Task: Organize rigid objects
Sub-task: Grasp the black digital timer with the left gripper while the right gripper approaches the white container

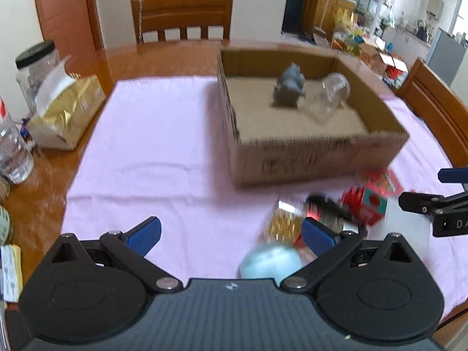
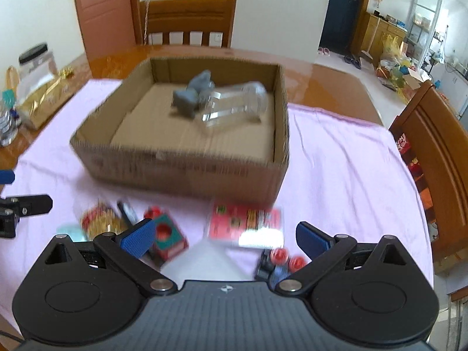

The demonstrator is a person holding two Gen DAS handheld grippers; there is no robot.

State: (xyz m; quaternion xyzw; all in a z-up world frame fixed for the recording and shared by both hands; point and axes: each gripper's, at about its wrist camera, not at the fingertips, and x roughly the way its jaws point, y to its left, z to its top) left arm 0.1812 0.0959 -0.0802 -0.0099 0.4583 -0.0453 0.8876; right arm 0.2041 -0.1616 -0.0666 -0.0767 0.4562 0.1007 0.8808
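A cardboard box (image 1: 321, 158) (image 2: 181, 169) stands on the pink cloth and holds a grey figurine (image 1: 288, 86) (image 2: 193, 93) and a clear jar (image 1: 330, 93) (image 2: 234, 105) lying on its side. In front of the box lie a gold-filled packet (image 1: 285, 222) (image 2: 101, 222), a red and green small box (image 1: 370, 201) (image 2: 168, 235), a red card pack (image 2: 245, 223), a pale blue ball (image 1: 270, 263) and a toy with red wheels (image 2: 282, 261). My left gripper (image 1: 231, 234) hangs open above the cloth, near the ball. My right gripper (image 2: 225, 234) is open over the loose items.
A gold tissue pack (image 1: 65, 111) (image 2: 44, 99), a black-lidded jar (image 1: 36, 64) (image 2: 36, 60) and a water bottle (image 1: 13, 149) sit at the table's left edge. Wooden chairs (image 1: 182, 16) (image 2: 438, 152) stand behind and to the right of the table.
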